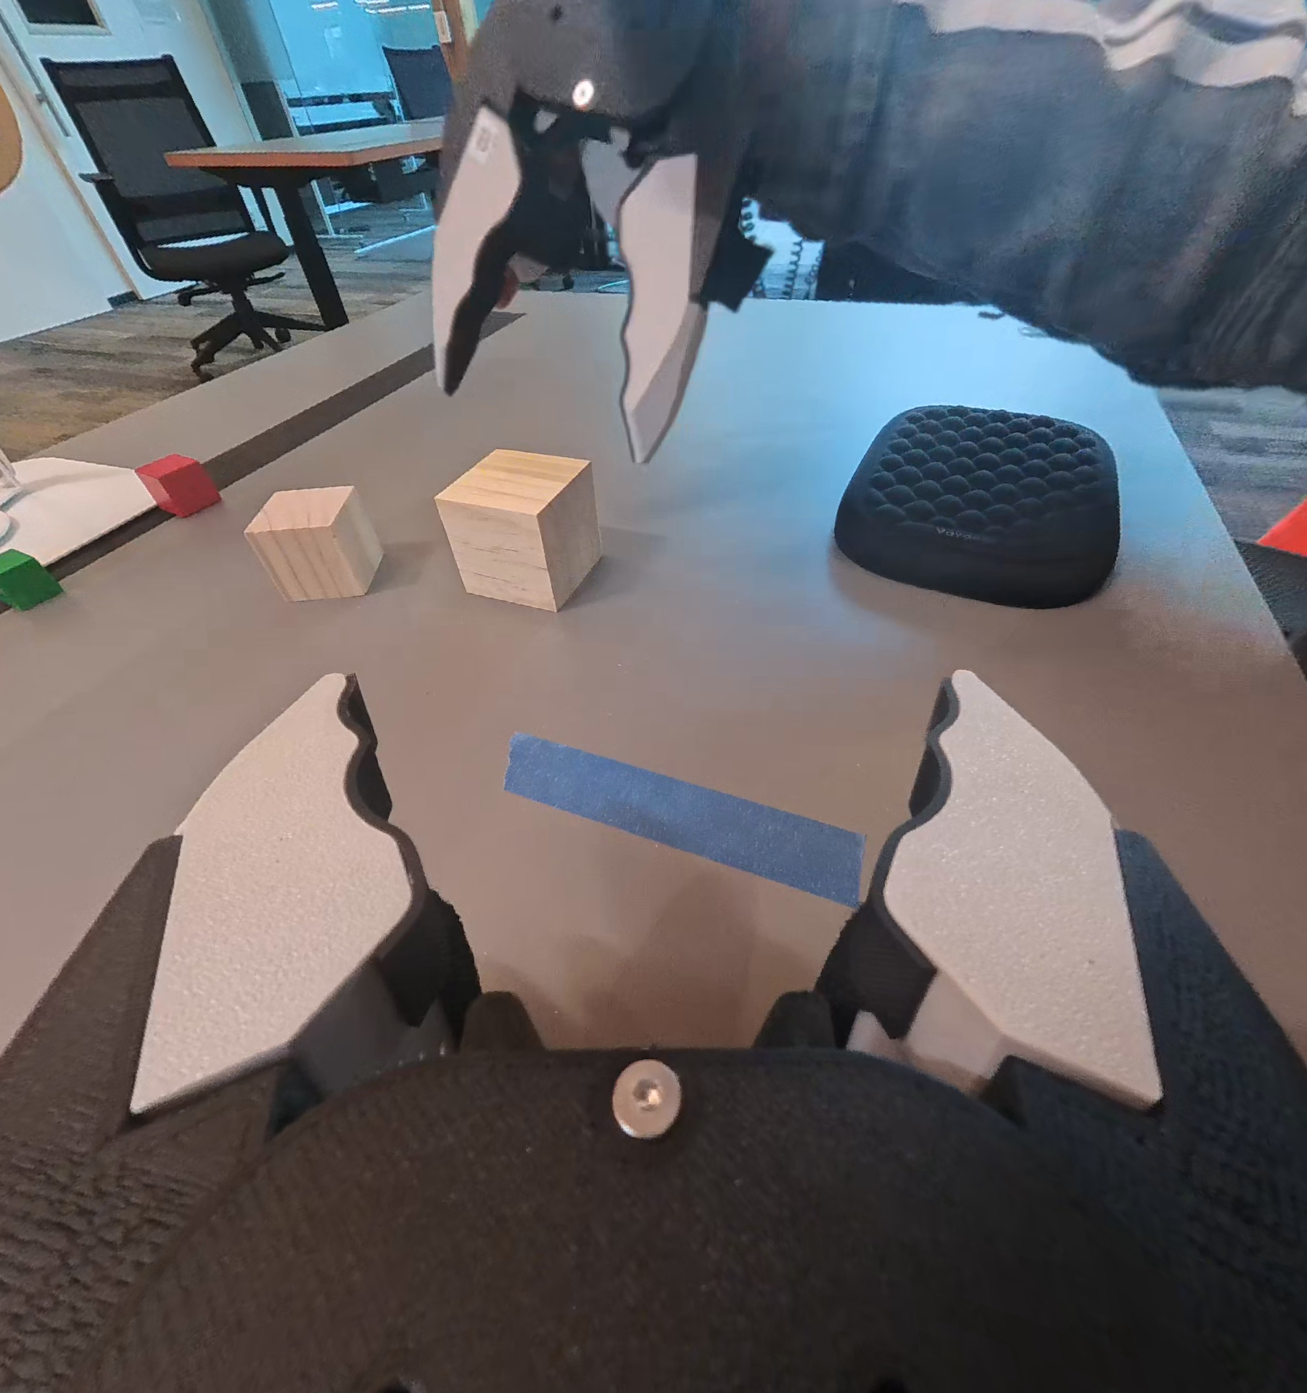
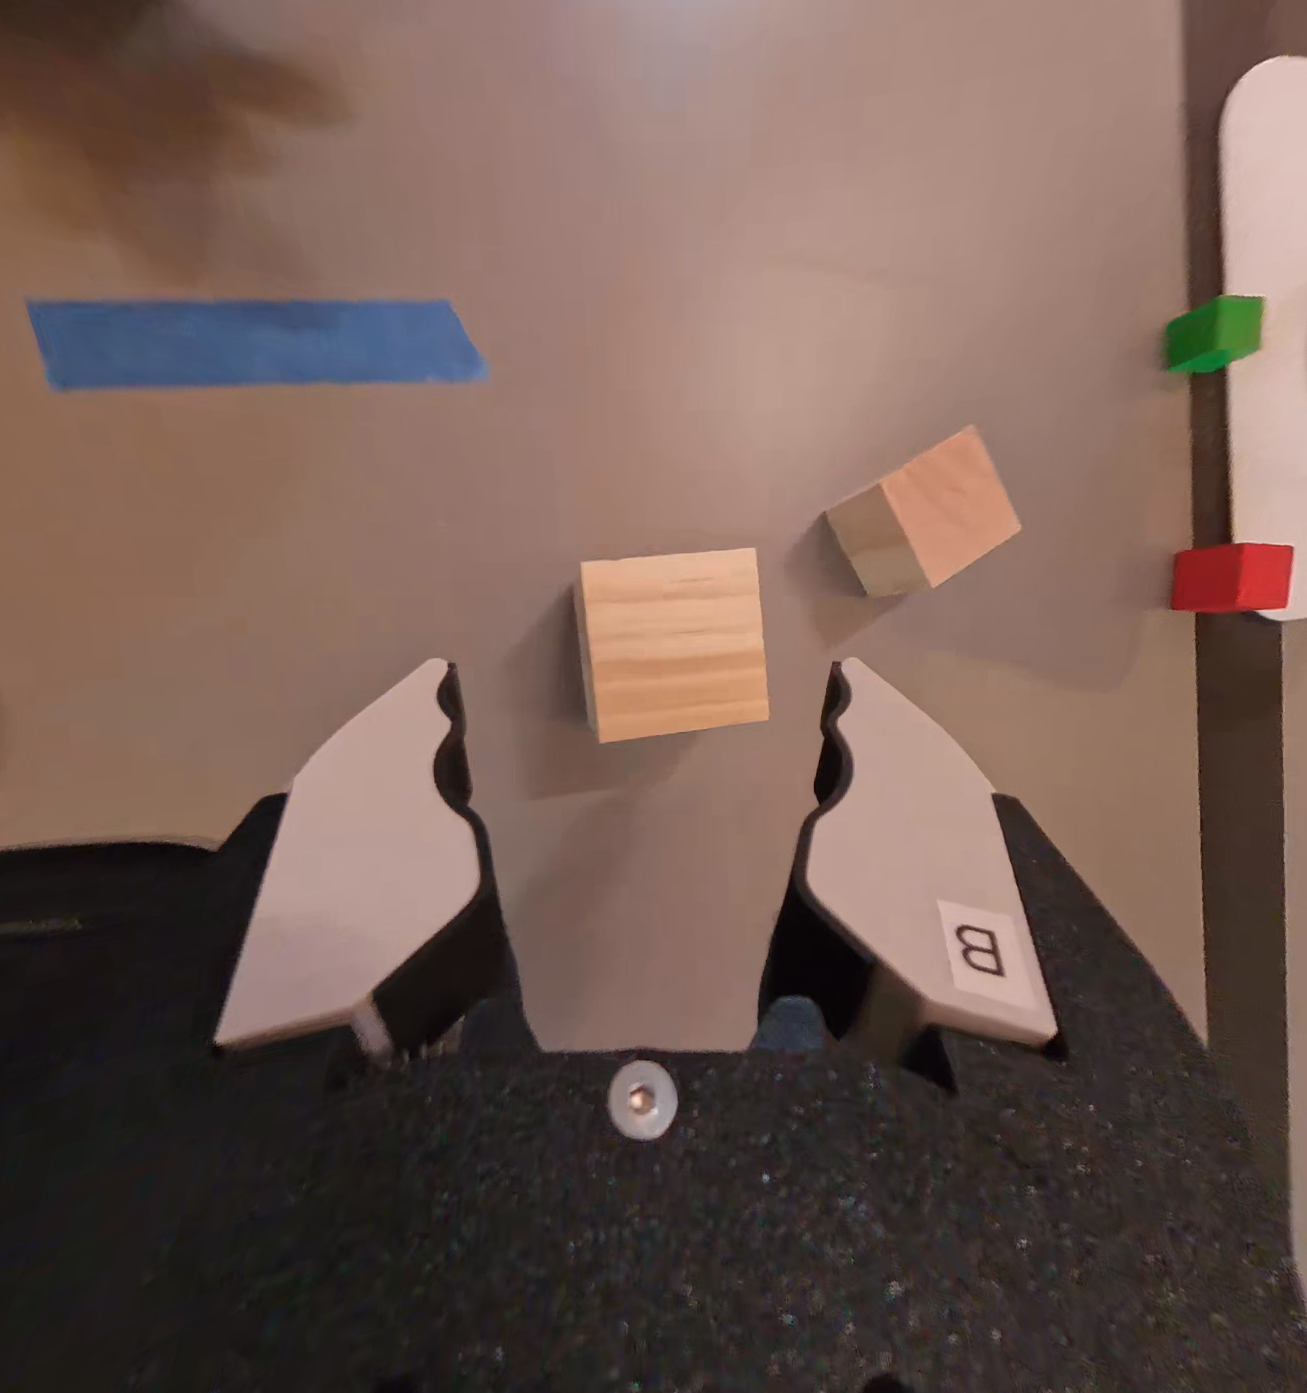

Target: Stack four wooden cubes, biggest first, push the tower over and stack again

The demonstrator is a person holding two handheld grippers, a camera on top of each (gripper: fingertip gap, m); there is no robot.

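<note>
Two plain wooden cubes stand apart on the grey table (image 1: 711, 641): the biggest cube (image 1: 518, 531) (image 2: 673, 644) and a smaller one (image 1: 315, 543) (image 2: 925, 512) beside it. A small red cube (image 1: 178, 485) (image 2: 1231, 577) and a small green cube (image 1: 16, 577) (image 2: 1212, 334) lie at the edge of a white base. My right gripper (image 2: 639, 667) (image 1: 545, 422) hangs open above the biggest cube, pads clear of it, holding nothing. My left gripper (image 1: 647, 678) is wide open and empty, low over the table near the blue tape.
A strip of blue tape (image 1: 684, 818) (image 2: 259, 343) is stuck to the table. A black cushioned pad (image 1: 978, 505) lies at the right. A white base (image 2: 1291, 339) sits past a dark seam. An office chair (image 1: 183, 218) and desk stand beyond the table.
</note>
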